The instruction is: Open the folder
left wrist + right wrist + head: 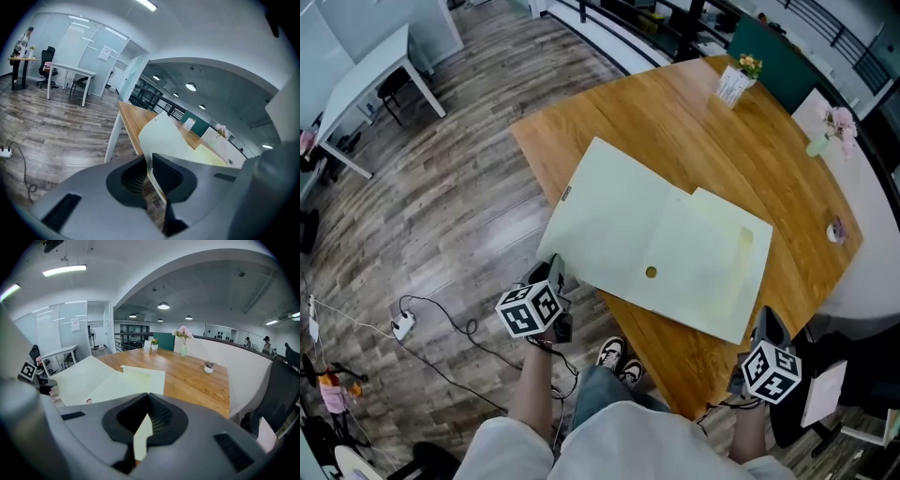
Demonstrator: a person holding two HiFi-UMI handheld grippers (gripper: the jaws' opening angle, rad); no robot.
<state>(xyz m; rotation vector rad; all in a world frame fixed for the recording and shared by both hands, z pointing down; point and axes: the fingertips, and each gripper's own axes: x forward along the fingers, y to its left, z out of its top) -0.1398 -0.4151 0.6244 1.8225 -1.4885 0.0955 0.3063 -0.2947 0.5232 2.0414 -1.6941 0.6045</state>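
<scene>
Step in hand, by my reading: settling the covers flat. Lower both ends evenly and let go only once the folder [656, 234] lies down.

Left gripper [555, 272] and right gripper [766, 323] each pinch a near corner of it.

The folder is pale yellow-green and spread open, overhanging the desk's [675, 122] near edge.

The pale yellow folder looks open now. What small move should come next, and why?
Probably part the left gripper and let go: the pale yellow paper folder already lies spread open on the wooden table, its left cover's edge between that gripper's jaws, while the right gripper grips the opposite corner.
</scene>
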